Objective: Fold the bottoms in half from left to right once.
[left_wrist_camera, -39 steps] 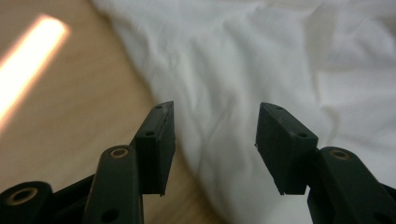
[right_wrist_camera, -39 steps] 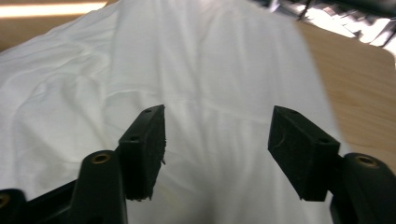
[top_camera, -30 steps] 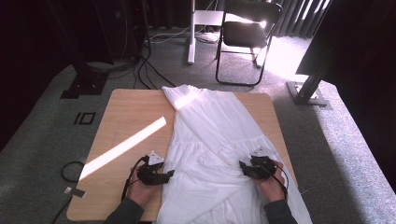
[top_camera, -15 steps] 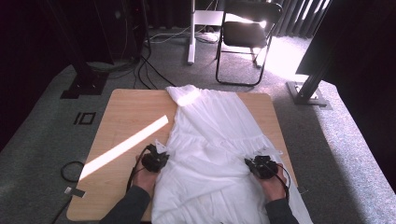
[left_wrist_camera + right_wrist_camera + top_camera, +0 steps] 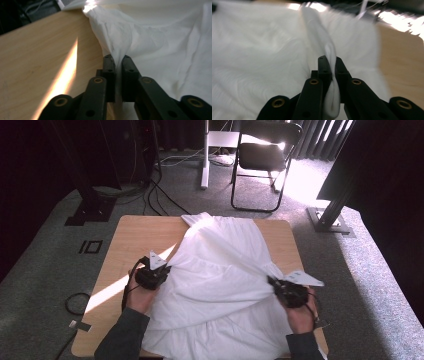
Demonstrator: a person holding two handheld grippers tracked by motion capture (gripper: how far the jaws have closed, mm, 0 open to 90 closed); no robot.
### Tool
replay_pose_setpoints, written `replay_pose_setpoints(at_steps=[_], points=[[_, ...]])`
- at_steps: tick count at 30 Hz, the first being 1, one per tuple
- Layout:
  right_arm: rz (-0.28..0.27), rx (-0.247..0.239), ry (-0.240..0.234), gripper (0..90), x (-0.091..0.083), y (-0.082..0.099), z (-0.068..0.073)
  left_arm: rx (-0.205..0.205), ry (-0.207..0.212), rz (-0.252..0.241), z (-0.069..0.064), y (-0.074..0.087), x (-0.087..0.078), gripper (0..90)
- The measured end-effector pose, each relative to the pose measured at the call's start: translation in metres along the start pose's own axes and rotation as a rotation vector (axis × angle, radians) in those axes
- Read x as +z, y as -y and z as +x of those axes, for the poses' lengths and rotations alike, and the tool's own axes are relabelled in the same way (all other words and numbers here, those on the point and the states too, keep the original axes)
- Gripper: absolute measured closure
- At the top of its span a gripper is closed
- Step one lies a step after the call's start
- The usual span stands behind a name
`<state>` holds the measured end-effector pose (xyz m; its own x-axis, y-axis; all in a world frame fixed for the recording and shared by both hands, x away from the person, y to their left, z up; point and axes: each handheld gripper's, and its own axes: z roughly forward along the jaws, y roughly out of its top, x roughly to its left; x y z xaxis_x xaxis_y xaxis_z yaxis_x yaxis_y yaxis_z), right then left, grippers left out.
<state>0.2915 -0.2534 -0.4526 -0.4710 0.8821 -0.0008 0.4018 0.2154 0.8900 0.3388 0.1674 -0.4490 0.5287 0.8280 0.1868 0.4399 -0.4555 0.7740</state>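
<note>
High view — garment: a white dress [image 5: 220, 275] lies spread over the wooden table [image 5: 130, 240], covering the centre and right of the frame; its narrow end sits at upper centre and its wide hem spills over the near edge at the bottom.
High view — long axis: it runs from top centre to bottom of the frame, narrow end pointing away from the person.
High view — grippers: the left gripper [image 5: 162, 270] pinches the dress's left edge at mid-frame, and the right gripper [image 5: 272, 282] pinches the right edge; cloth is drawn taut between them.
Left gripper view — grip: the jaws have just been closing and now stand nearly together with a gathered fold of white cloth [image 5: 120, 50] caught between them, above bare wood at left.
Right gripper view — grip: the jaws have just been closing too — a thick ridge of cloth [image 5: 329, 55] is clamped between them.
Progress: both sides are seized, it seems; folding or shifting the dress is left to do.
</note>
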Motion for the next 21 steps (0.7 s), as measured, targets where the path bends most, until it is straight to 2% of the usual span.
replay_pose_setpoints(at_steps=[1, 3, 5, 7, 9, 11, 12, 13, 14, 17, 18, 19, 20, 21], points=[[-0.027, 0.012, 0.050, 87.0, -0.012, -0.002, -0.008, 0.013, 0.012, 0.008, -0.006, -0.001, 0.000, 74.6], [-0.010, 0.043, 0.138, 86.9, -0.024, 0.003, -0.029, 0.058, -0.003, 0.031, -0.017, 0.003, 0.005, 68.1], [0.046, 0.096, 0.139, 86.8, -0.020, 0.020, -0.051, 0.068, -0.005, 0.082, -0.023, 0.012, 0.017, 62.7], [0.147, 0.112, 0.150, 86.6, -0.006, 0.045, -0.064, 0.038, 0.033, 0.112, -0.026, 0.022, 0.027, 60.3], [0.239, 0.125, 0.151, 86.4, 0.010, 0.070, -0.071, 0.018, 0.085, 0.130, -0.032, 0.030, 0.033, 56.7], [0.294, 0.146, 0.138, 85.7, 0.023, 0.090, -0.076, 0.024, 0.105, 0.148, -0.041, 0.038, 0.038, 54.3], [0.319, 0.151, 0.136, 85.2, 0.028, 0.097, -0.076, 0.037, 0.118, 0.168, -0.045, 0.042, 0.041, 53.2], [0.309, 0.149, 0.139, 85.2, 0.031, 0.101, -0.076, 0.054, 0.118, 0.187, -0.051, 0.045, 0.046, 52.6], [0.311, 0.153, 0.137, 84.5, 0.031, 0.101, -0.076, 0.061, 0.116, 0.200, -0.055, 0.049, 0.050, 52.6], [0.327, 0.149, 0.142, 83.3, 0.033, 0.098, -0.076, 0.064, 0.114, 0.199, -0.060, 0.055, 0.059, 56.4], [0.320, 0.157, 0.142, 83.1, 0.035, 0.098, -0.077, 0.047, 0.089, 0.201, -0.058, 0.054, 0.062, 58.1], [0.317, 0.163, 0.143, 83.1, 0.037, 0.097, -0.077, 0.062, 0.056, 0.206, -0.056, 0.053, 0.064, 60.5], [0.315, 0.165, 0.145, 83.0, 0.038, 0.096, -0.077, 0.100, -0.004, 0.219, -0.055, 0.053, 0.068, 65.0], [0.315, 0.165, 0.145, 83.0, 0.038, 0.096, -0.077, 0.100, -0.004, 0.219, -0.055, 0.053, 0.068, 65.4]])
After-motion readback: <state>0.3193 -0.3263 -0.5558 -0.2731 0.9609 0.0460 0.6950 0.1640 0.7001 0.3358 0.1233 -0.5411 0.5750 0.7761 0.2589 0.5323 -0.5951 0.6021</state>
